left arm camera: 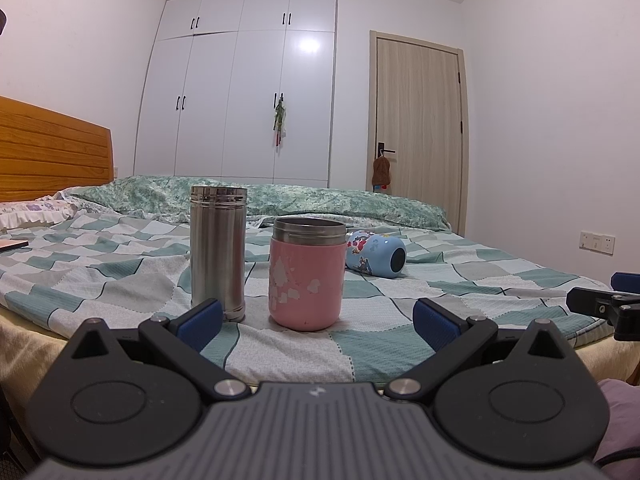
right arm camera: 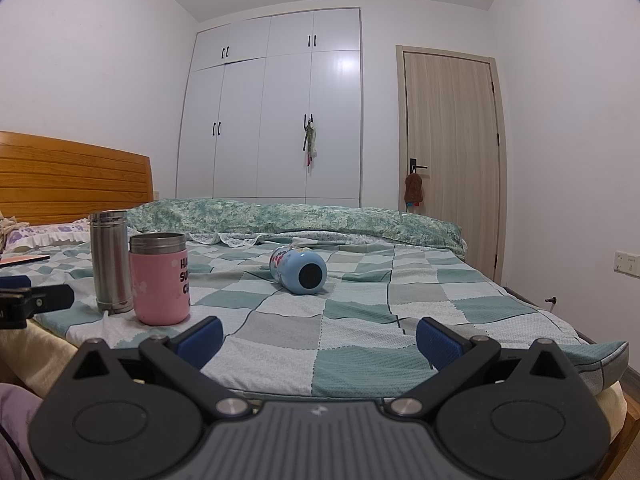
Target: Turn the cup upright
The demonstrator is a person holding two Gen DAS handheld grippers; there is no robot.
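Both the left tool point(left arm camera: 316, 320) and right tool point(right arm camera: 319, 336) are spread wide at the bed's point(right arm camera: 360, 320) near edge. The blue cup point(right arm camera: 298, 270) lies on its side mid-frame, bare quilt around it.

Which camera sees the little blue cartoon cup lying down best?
The right wrist view: the light-blue cartoon-printed cup lies on its side in the open, base toward the camera. In the left wrist view, the pink cup with a steel rim hides part of it.

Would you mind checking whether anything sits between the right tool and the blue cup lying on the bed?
Nothing visible does. In the right wrist view only bare quilt lies between the open right tool and the blue cup. The pink cup and steel flask stand off to the left.
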